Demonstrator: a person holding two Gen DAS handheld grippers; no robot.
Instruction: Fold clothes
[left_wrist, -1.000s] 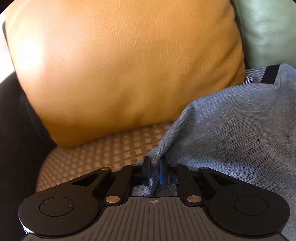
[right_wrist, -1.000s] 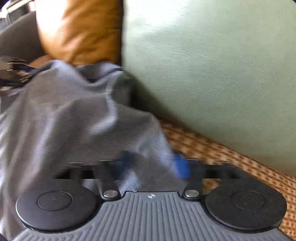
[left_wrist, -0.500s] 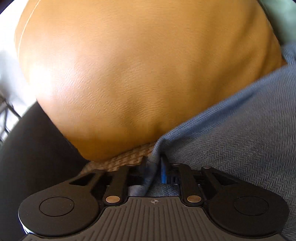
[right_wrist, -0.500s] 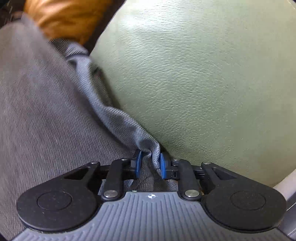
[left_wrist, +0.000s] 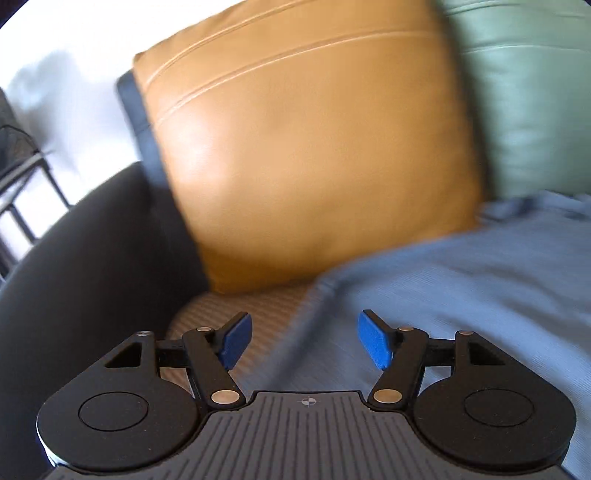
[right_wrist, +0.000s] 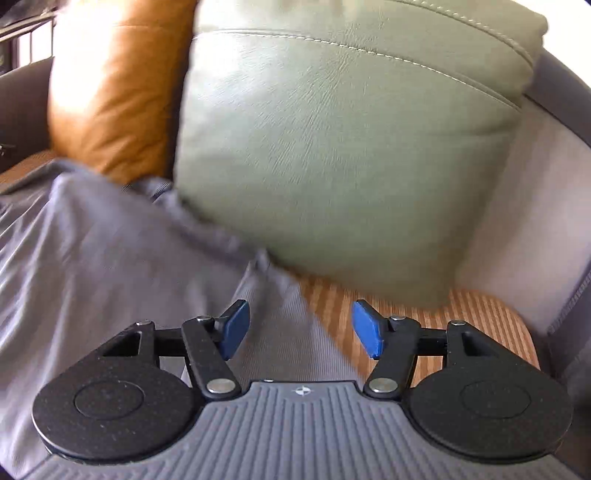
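1. Left wrist view: the left gripper (left_wrist: 304, 341) is spread wide with nothing between its blue pads (left_wrist: 375, 343). It hangs over the near left edge of the grey-blue garment (left_wrist: 461, 295), where the cloth meets the woven seat mat (left_wrist: 236, 306).
2. Right wrist view: the right gripper (right_wrist: 297, 330) is likewise released, its jaws apart and empty, above the garment's right edge, with mat showing under the right pad.
3. The garment lies spread on the sofa seat, its far edge pushed up against the orange cushion (left_wrist: 314, 147) and the green cushion (right_wrist: 351, 140). A bunched ridge of cloth runs along the foot of the green cushion.
4. Both views are blurred, so I cannot tell how many layers lie here or how neat the edges are. This spread would fit either a fold just laid down or a garment flattened for a fold to come.
5. Risks, as I judge them:
   - The far edge riding up the cushions may slide back and spoil a straight line.
   - The ridge by the green cushion could get pressed into a crease.
   - A pinch at the near edge could catch the mat with the cloth, or only one layer.
   - The dark sofa arm (left_wrist: 74, 258) crowds the left side.
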